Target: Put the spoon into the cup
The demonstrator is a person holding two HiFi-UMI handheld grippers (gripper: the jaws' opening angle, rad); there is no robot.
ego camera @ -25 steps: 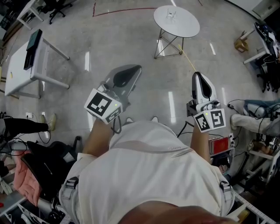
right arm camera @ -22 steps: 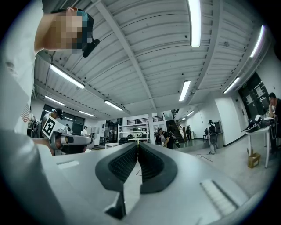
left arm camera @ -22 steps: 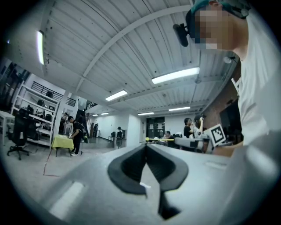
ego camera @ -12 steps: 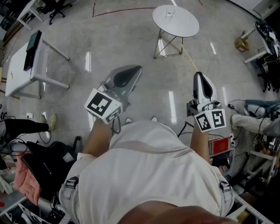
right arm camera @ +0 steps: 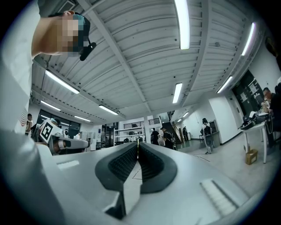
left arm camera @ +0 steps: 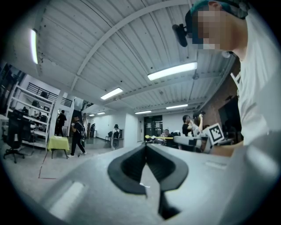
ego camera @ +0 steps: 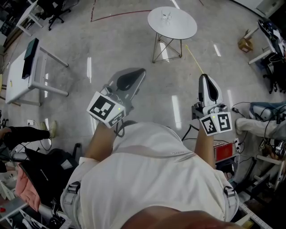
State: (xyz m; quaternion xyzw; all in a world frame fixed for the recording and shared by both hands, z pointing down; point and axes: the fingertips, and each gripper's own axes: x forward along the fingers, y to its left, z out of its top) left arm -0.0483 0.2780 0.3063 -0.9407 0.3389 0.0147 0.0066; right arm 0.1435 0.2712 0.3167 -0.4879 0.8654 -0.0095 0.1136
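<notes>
While the person stands over a grey concrete floor (ego camera: 111, 40), both claws are held out in front at waist height, well apart from each other. Left claw (ego camera: 139, 71) clenched: in the left gripper view its jaws meet at the tips, nothing between them. Right claw (ego camera: 204, 77) also clenched and empty, with the black pads pressed together along the centre line in the right gripper view. Each claw carries its marker cube, left (ego camera: 105, 108) and right (ego camera: 216, 123), close to the person's white shirt (ego camera: 147, 179).

Round white bench (ego camera: 172, 22) on thin wire legs stands ahead, well apart from both claws, slightly nearer the right one's line. A small pale item (ego camera: 166, 16) sits near the middle of its top, too small to tell whether it is the cup, the spoon or both. Neither claw touches the bench.

White rectangular desk (ego camera: 18, 76) at far left has a dark flat object (ego camera: 30, 51) on it. A red line (ego camera: 120, 12) is marked on the floor beyond. Both gripper views point up and out at a ribbed ceiling with strip lights (right arm camera: 181, 22) and distant people (left arm camera: 77, 136).
</notes>
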